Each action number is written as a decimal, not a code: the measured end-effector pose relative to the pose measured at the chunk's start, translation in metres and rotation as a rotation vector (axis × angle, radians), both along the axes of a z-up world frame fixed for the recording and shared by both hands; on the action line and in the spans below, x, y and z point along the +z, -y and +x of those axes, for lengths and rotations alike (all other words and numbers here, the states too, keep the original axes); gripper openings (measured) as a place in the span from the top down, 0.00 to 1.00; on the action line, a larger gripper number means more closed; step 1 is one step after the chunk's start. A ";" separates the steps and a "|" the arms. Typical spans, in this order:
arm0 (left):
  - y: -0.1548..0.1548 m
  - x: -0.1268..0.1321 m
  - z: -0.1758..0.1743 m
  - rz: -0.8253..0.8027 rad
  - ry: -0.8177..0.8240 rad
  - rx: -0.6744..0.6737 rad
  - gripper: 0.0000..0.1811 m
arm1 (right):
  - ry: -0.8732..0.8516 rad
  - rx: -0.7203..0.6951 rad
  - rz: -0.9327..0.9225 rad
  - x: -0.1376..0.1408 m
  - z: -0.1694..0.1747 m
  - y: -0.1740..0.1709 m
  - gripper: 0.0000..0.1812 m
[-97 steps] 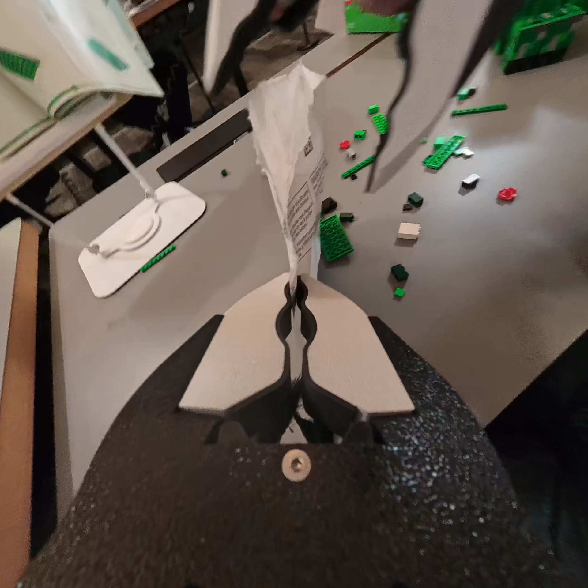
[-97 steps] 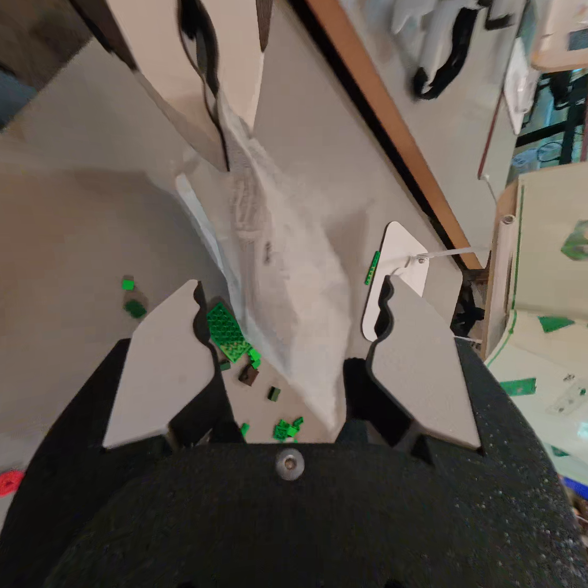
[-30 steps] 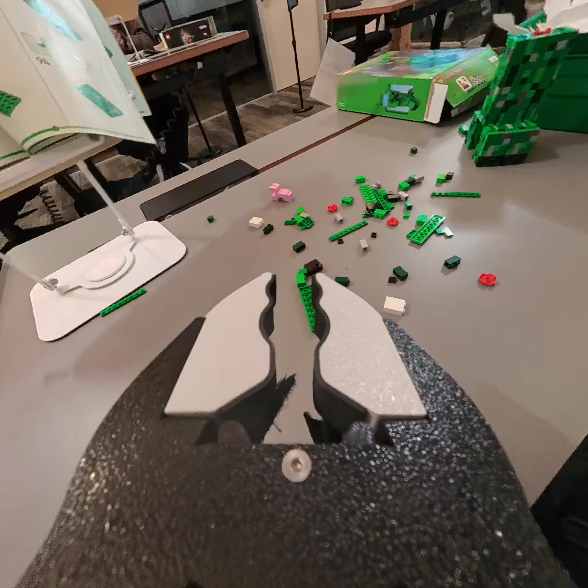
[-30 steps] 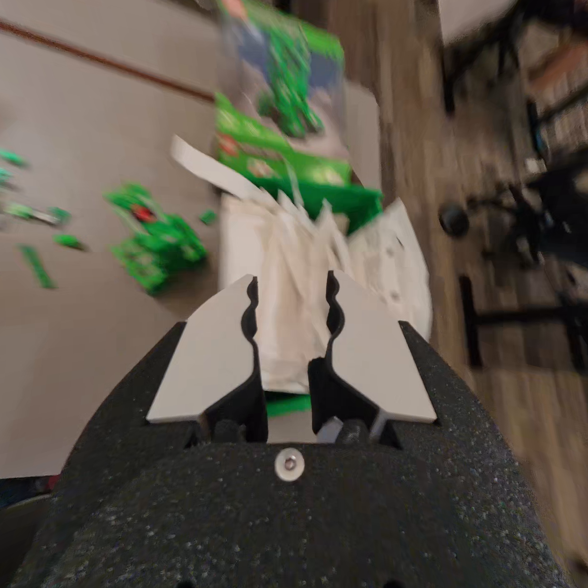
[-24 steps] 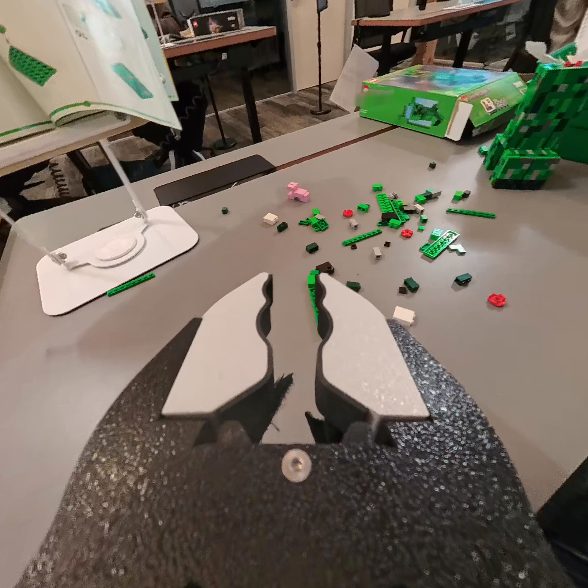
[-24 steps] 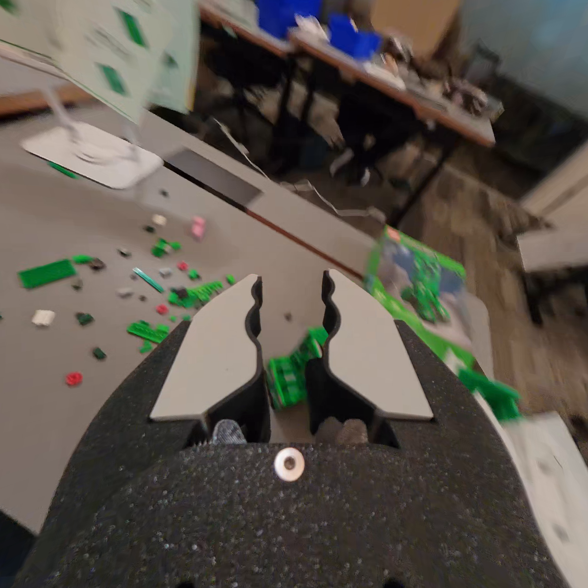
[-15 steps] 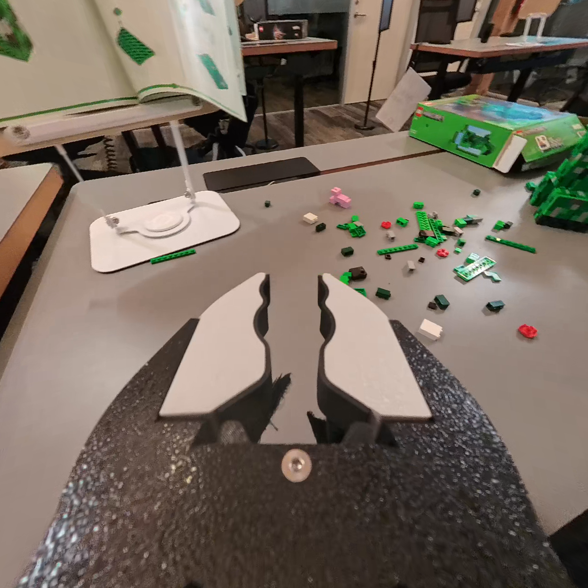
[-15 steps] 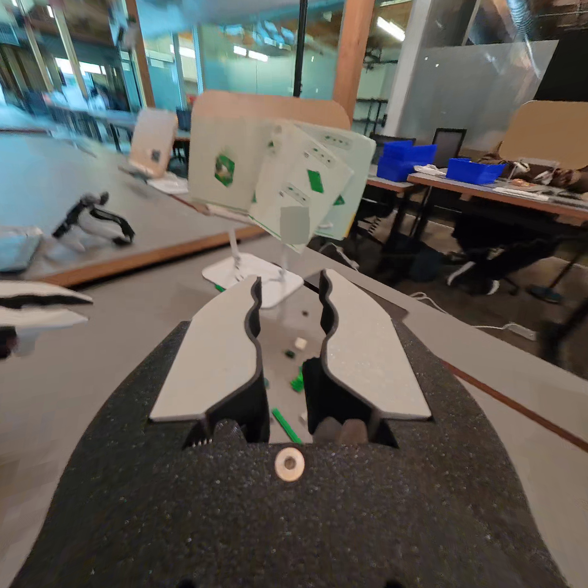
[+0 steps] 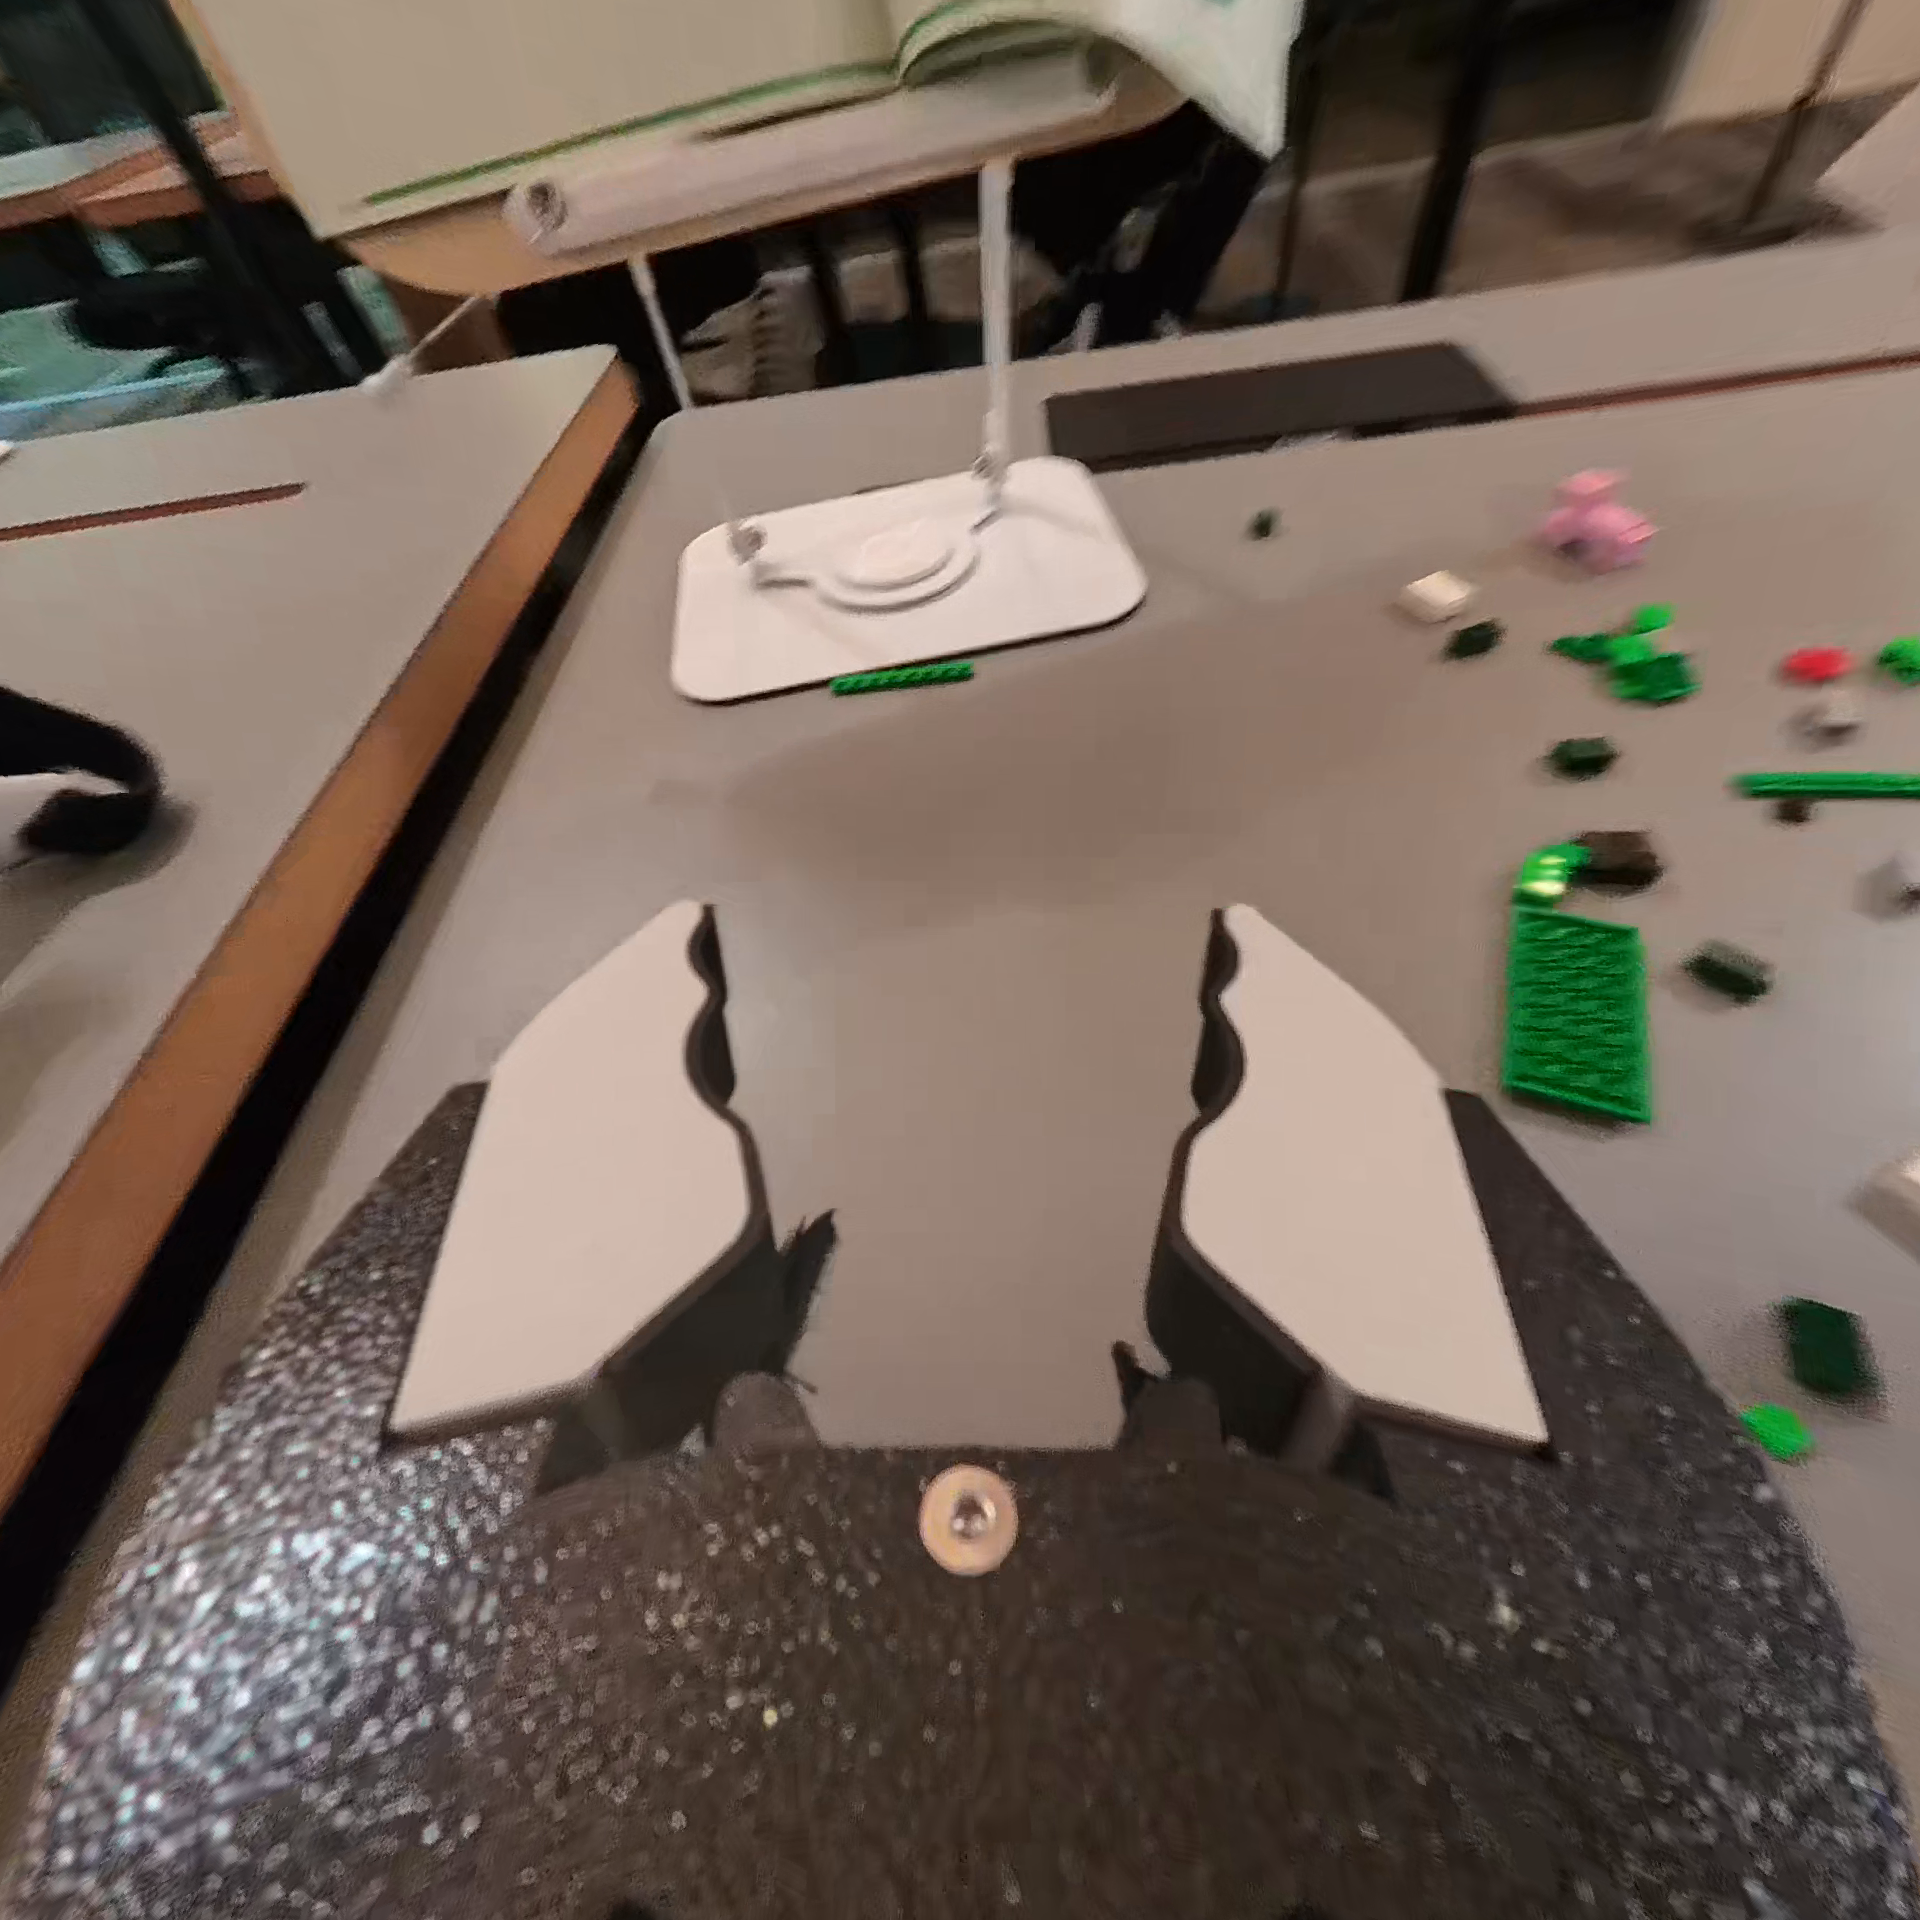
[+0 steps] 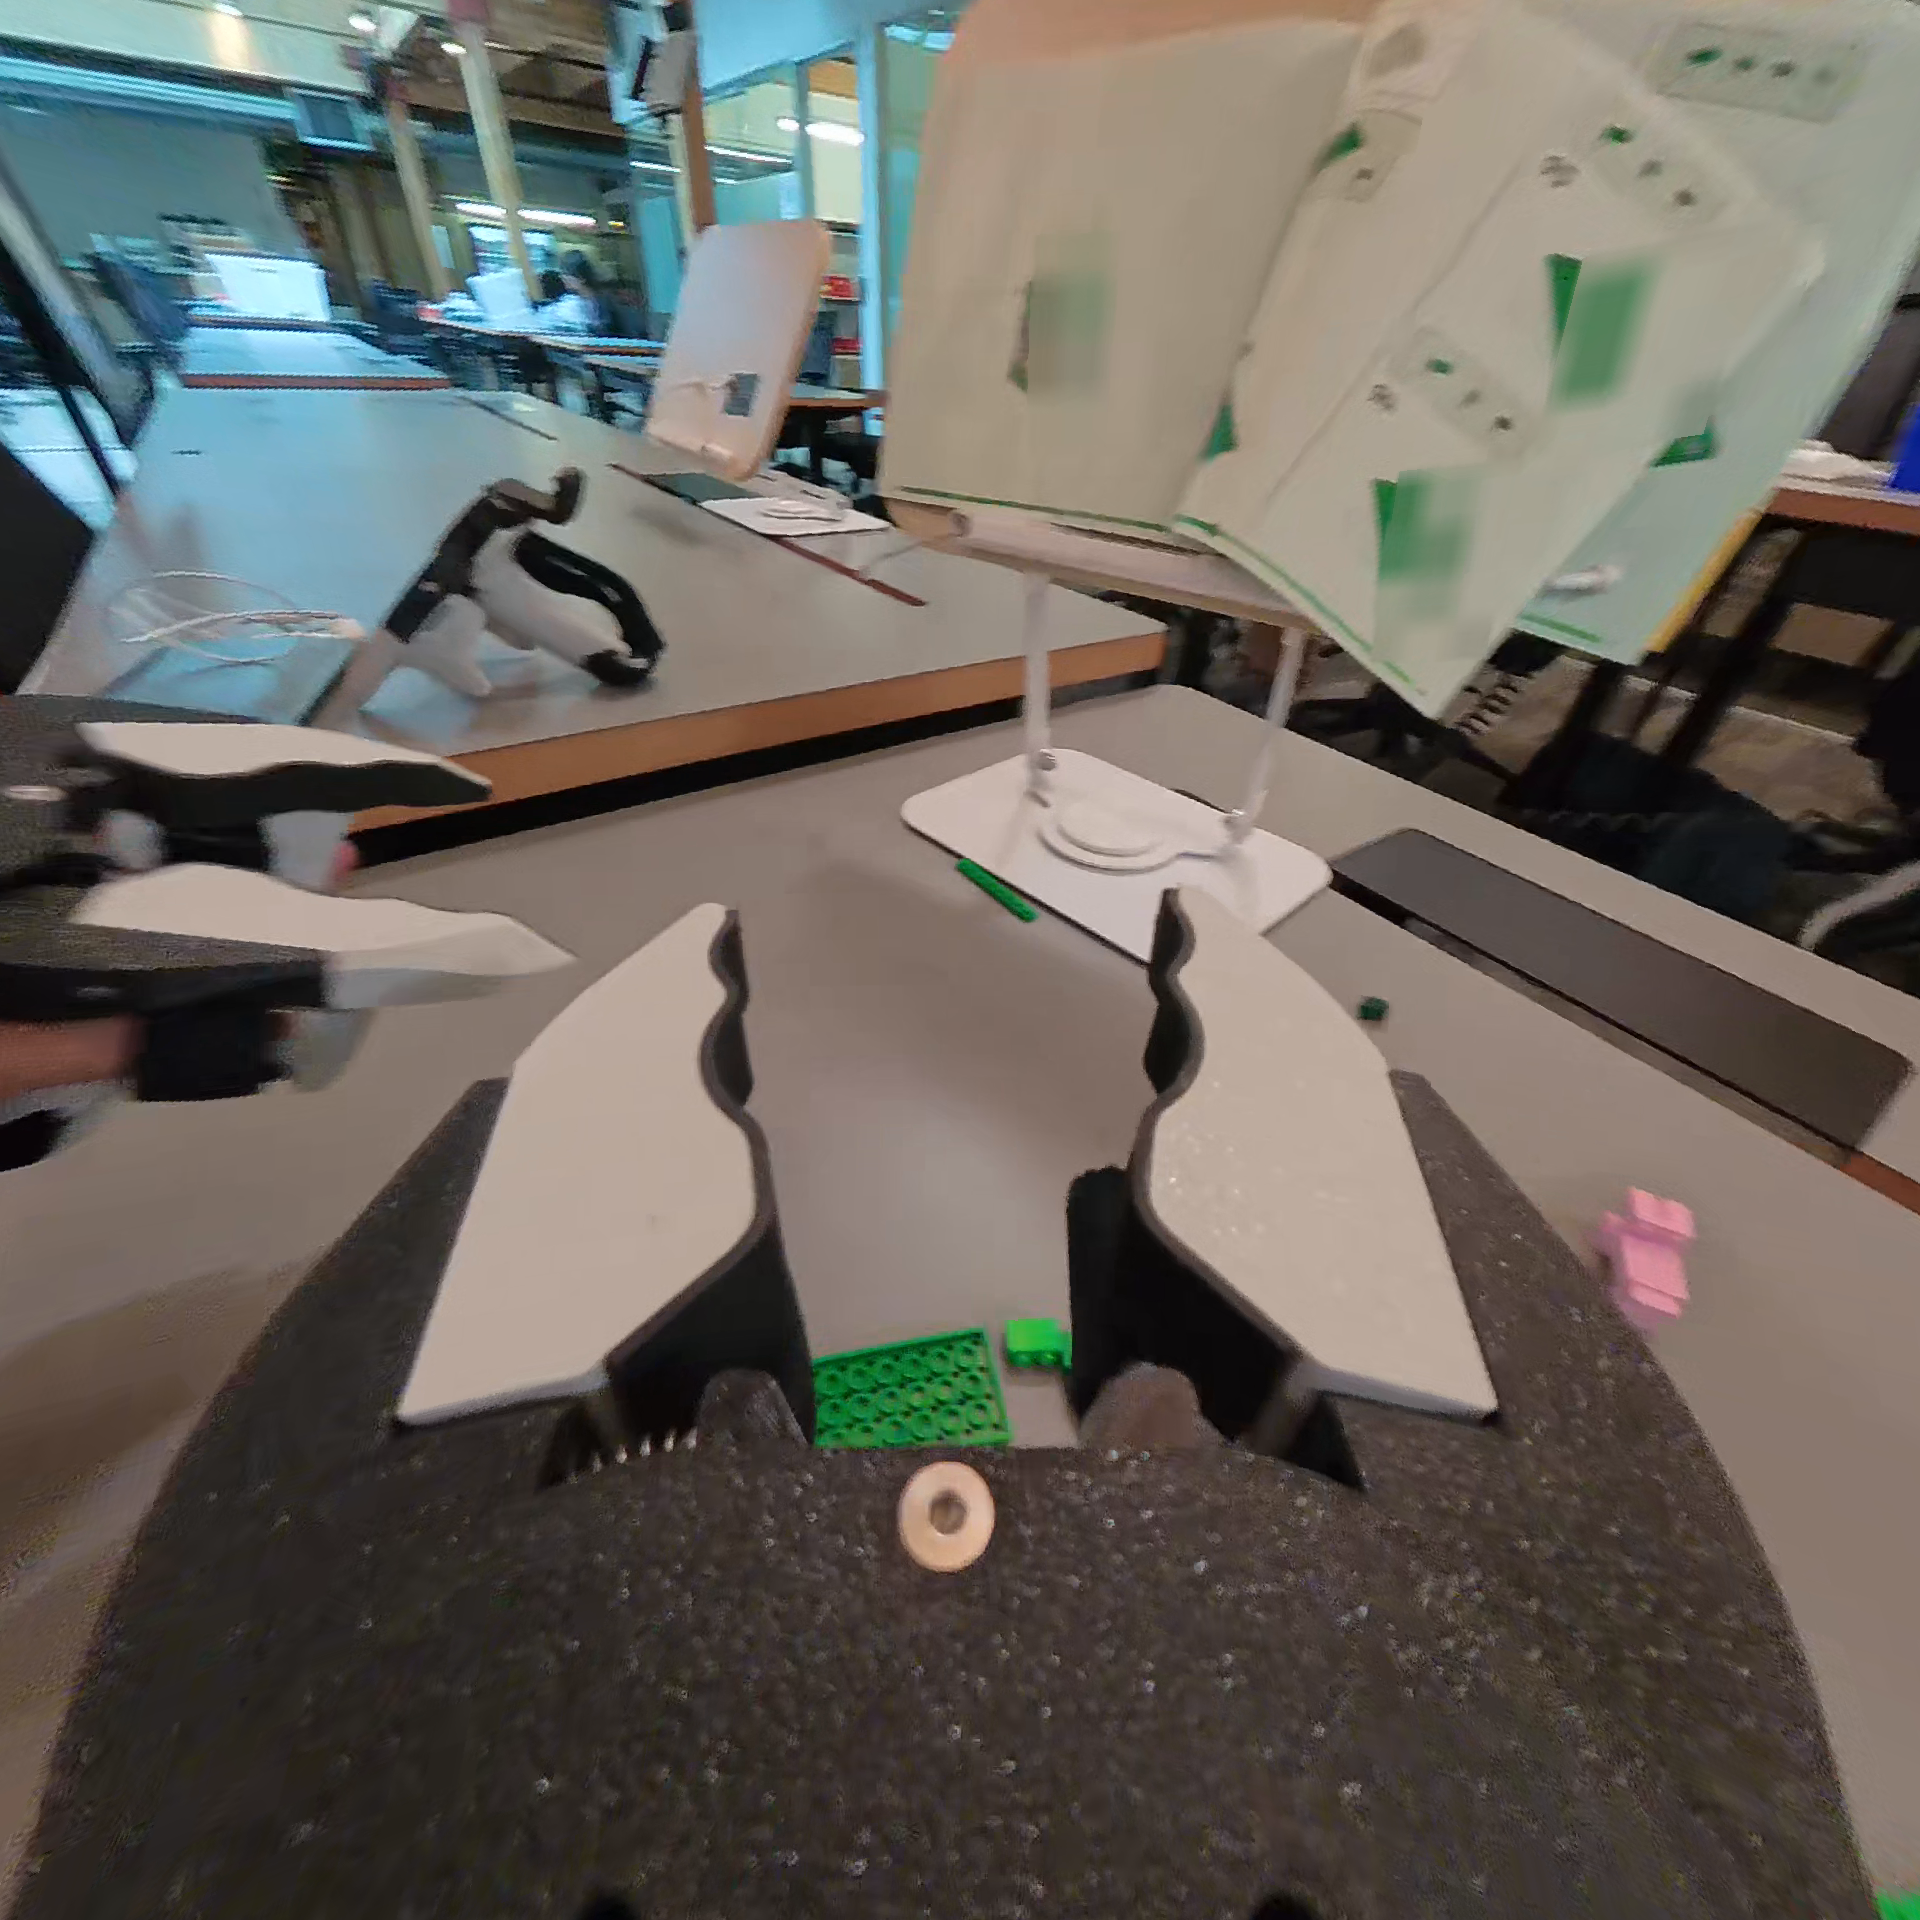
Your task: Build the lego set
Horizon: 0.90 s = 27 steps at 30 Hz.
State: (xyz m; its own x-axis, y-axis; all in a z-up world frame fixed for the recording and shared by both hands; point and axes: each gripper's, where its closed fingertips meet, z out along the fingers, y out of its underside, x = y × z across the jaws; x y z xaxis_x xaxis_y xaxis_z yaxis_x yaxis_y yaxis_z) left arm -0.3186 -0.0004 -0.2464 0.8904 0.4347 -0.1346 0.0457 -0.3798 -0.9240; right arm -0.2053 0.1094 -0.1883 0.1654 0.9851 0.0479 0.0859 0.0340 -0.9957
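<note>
Left wrist view shows the left tool (image 9: pixel 961 920) with its jaws spread wide and nothing between them, hanging over a bare patch of the grey desk (image 9: pixel 935 831). Right wrist view shows the right tool (image 10: pixel 940 925) also gaping and empty; the left tool appears there again at 9 o'clock, seen side-on, with a gloved hand (image 10: pixel 197 1044) behind it.

Progress, as I judge it: the build looks early for these loose parts. No assembled model shows in either view, and the bricks lie scattered and unjoined at 3 o'clock in the left view. Neither tool has picked a piece yet, so choosing, lifting and pressing parts together is all still to come. The manual (image 10: pixel 1299 312) stands open on its stand (image 9: pixel 904 577) at 12 o'clock, so the steps can be read.

Counted, as far as the blur allows:
- one wide green plate (image 9: pixel 1577 1023), just right of the left tool; in the right view it lies between the jaws' roots
- one small green brick (image 10: pixel 1037 1342) just beside that plate
- two long green strips: one (image 9: pixel 902 677) touching the stand's front edge, one (image 9: pixel 1829 784) at 3 o'clock
- one pink figure (image 9: pixel 1595 520) at 2 o'clock
- one red round piece (image 9: pixel 1816 663)
- one white brick (image 9: pixel 1436 597)
- several dark green and black small bricks, too smeared to number
- one spare tool (image 10: pixel 520 613) lying on the next desk at 10 o'clock.
</note>
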 end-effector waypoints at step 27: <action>-0.038 0.001 -0.007 -0.255 -0.420 0.157 0.19 | 0.028 0.243 0.190 0.026 -0.004 0.114 0.19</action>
State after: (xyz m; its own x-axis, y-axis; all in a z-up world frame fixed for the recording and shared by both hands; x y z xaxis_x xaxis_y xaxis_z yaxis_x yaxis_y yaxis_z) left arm -0.3260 0.0375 -0.2457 0.6633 0.4653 -0.5861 -0.2353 -0.6138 -0.7536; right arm -0.2089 -0.0045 -0.1620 -0.0778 0.9686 0.2363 0.0800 0.2423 -0.9669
